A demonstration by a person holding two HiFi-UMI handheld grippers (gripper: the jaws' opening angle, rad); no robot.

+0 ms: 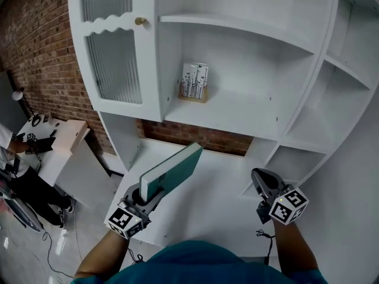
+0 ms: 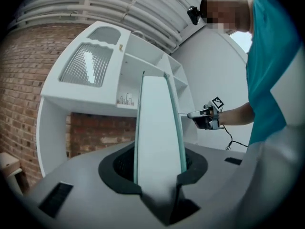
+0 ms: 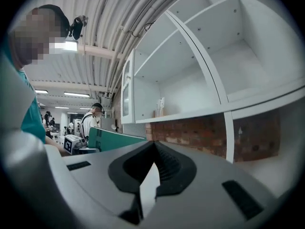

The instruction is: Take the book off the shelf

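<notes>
Head view, book: the teal-covered book (image 1: 174,169) was off the shelf, clamped at its lower end in the left gripper (image 1: 153,195). It slanted up and away toward the white shelf unit (image 1: 237,114), above the white desk surface (image 1: 207,209).
Left gripper view, book: its pale page edge stood between the jaws, which pressed on the covers from both sides.
Left gripper: closed on the book, jaws held apart by its thickness.
Right gripper (image 1: 258,175): jaws together with nothing between them, well to the right of the book and apart from it.
Shelf contents: a small patterned box (image 1: 194,81) stood on the middle shelf, well beyond the book's far end.
Counts: one book; two grippers; two marker cubes, the left cube (image 1: 125,219) and the right cube (image 1: 289,206); one patterned box; one brass knob (image 1: 140,21) on one ribbed-glass door (image 1: 112,64).
Writing: black-and-white square markers on both cubes; dark plant-like silhouettes on the box; any lettering too small to tell.
</notes>
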